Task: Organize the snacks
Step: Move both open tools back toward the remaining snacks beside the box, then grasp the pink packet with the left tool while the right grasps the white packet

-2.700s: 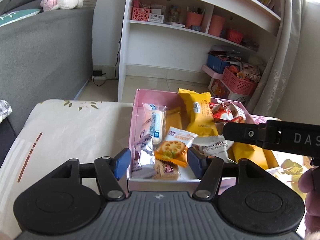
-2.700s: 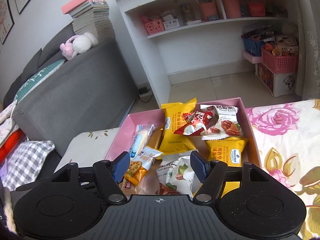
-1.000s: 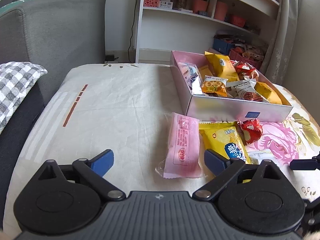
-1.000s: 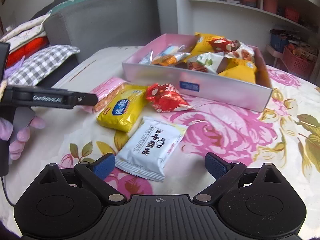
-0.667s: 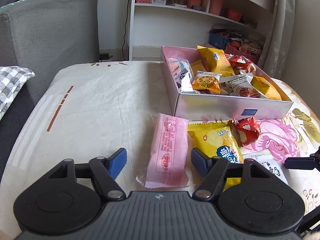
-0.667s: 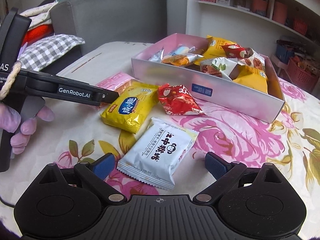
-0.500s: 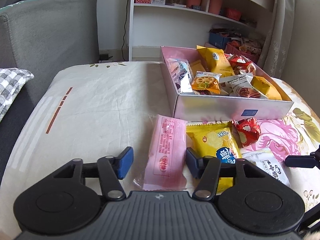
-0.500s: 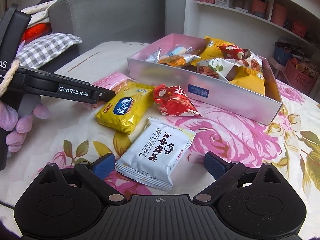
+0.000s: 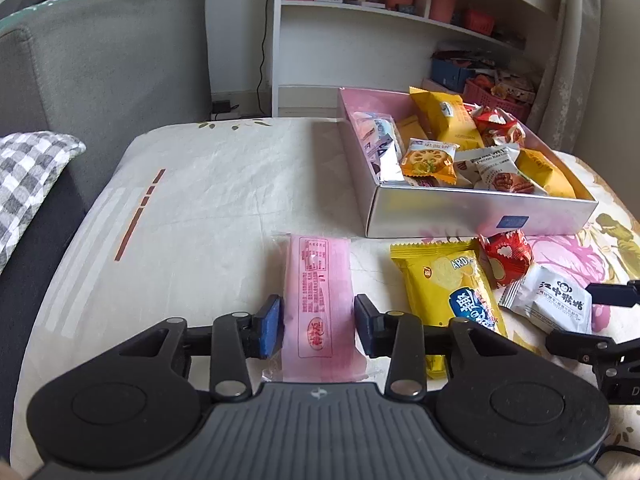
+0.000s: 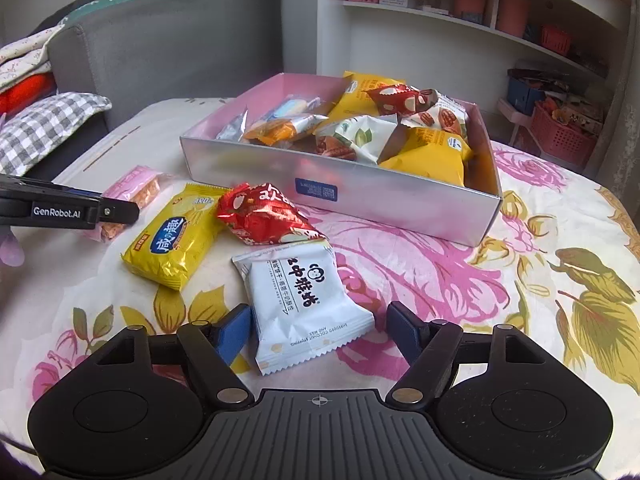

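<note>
The left gripper (image 9: 319, 326) straddles the near end of a long pink packet (image 9: 319, 296) that lies flat on the flowered cloth of the table (image 10: 540, 280). Its jaws have just been closing, and the blue pads now sit right against the packet's two long edges; whether they truly press it I cannot tell, since the packet looks uncrushed and rests on the cloth.

The right gripper (image 10: 318, 332) frames a white packet (image 10: 302, 300) printed with black characters. Its jaws have just been closing too, but they remain released: the left pad is just beside the packet's edge, and the right pad stands clear of it.

Between the pink and white packets lie a yellow packet (image 10: 176, 236) and a crumpled red packet (image 10: 264, 216). The red one touches the yellow packet's right edge and overlaps the white packet's far corner.

Beyond these loose snacks sits the open box (image 10: 360, 194), silver outside and pink inside, heaped with yellow, orange, white and red packets. It stands on the far part of the table.

A grey sofa (image 9: 100, 60) with a checked cushion (image 9: 28, 176) is at the left, and a white shelf unit (image 9: 400, 20) is at the far side.
</note>
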A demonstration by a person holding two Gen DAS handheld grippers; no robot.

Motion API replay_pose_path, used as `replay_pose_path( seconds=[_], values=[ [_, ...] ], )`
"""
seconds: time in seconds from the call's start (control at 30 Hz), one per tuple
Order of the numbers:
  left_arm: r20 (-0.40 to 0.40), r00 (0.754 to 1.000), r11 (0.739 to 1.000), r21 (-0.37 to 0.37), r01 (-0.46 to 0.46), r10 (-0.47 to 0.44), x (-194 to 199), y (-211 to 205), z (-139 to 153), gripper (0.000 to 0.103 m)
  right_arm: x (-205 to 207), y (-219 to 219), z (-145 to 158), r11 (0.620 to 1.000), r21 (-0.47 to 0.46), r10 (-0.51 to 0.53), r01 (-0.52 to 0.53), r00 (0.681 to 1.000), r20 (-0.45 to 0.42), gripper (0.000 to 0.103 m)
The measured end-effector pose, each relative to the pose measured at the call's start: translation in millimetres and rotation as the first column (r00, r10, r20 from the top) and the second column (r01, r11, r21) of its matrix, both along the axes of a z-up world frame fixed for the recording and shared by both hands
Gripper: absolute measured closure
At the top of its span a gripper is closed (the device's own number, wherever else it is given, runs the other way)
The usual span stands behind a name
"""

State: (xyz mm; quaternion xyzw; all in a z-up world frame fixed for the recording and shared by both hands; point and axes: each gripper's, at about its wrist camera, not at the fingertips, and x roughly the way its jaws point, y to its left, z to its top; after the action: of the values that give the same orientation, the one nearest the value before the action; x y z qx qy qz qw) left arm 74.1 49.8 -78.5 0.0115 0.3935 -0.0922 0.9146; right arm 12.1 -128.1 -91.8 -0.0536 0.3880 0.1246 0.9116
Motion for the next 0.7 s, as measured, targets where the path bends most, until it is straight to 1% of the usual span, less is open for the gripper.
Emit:
replay_pose_path(
  seconds=[0.03, 0.17, 0.23, 0.27, 0.3, 0.33, 0.37, 0.43, 0.5, 0.7],
  values=[
    [0.002, 1.0, 1.0, 0.01, 0.002, -0.002, 1.6, -2.2, -1.2, 0.063, 1.3, 0.5, -0.3, 1.0, 0.004, 0.01, -0.01, 1.0, 0.004, 0.028],
    [0.005, 1.0, 1.0, 0.02, 0.009, -0.009, 6.3, -7.1, -1.6, 0.063, 4.5, 3.9, -2.3, 0.999, -0.017, 0.038, -0.037, 0.999, 0.024, 0.029],
    [0.003, 1.0, 1.0, 0.019, 0.007, -0.007, 7.1, -7.7, -1.4, 0.063, 5.5, 6.0, -1.6, 0.998, -0.019, 0.053, -0.052, 0.998, 0.03, 0.034],
    [0.001, 1.0, 1.0, 0.016, 0.006, -0.006, 7.7, -7.8, -1.1, 0.063, 6.0, 7.3, -1.1, 0.998, -0.024, 0.057, -0.056, 0.998, 0.031, 0.039],
    [0.0, 1.0, 1.0, 0.013, 0.006, -0.006, 8.2, -7.8, -0.9, 0.064, 6.6, 8.4, -0.4, 0.998, -0.024, 0.065, -0.064, 0.997, 0.033, 0.046],
    [-0.001, 1.0, 1.0, 0.012, 0.006, -0.006, 8.7, -7.7, -0.8, 0.065, 7.3, 9.6, 0.4, 0.997, -0.026, 0.074, -0.073, 0.997, 0.034, 0.05],
    [-0.003, 1.0, 1.0, 0.011, 0.008, -0.008, 9.0, -7.7, -1.1, 0.069, 7.7, 10.8, 1.0, 0.997, -0.032, 0.078, -0.076, 0.996, 0.034, 0.054],
    [-0.007, 1.0, 1.0, 0.009, 0.003, -0.003, 9.5, -6.9, -0.5, 0.072, 8.0, 11.1, 1.6, 0.996, -0.034, 0.081, -0.08, 0.996, 0.032, 0.055],
    [-0.016, 1.0, 1.0, -0.004, -0.007, 0.007, 9.6, -5.3, 1.1, 0.073, 8.2, 9.7, 2.2, 0.996, -0.027, 0.083, -0.082, 0.996, 0.027, 0.056],
    [-0.054, 0.998, 0.999, -0.029, -0.037, 0.036, 10.2, -2.6, 5.1, 0.074, 8.3, 0.2, 12.7, 0.998, 0.037, 0.059, -0.059, 0.998, -0.005, 0.056]
  ],
)
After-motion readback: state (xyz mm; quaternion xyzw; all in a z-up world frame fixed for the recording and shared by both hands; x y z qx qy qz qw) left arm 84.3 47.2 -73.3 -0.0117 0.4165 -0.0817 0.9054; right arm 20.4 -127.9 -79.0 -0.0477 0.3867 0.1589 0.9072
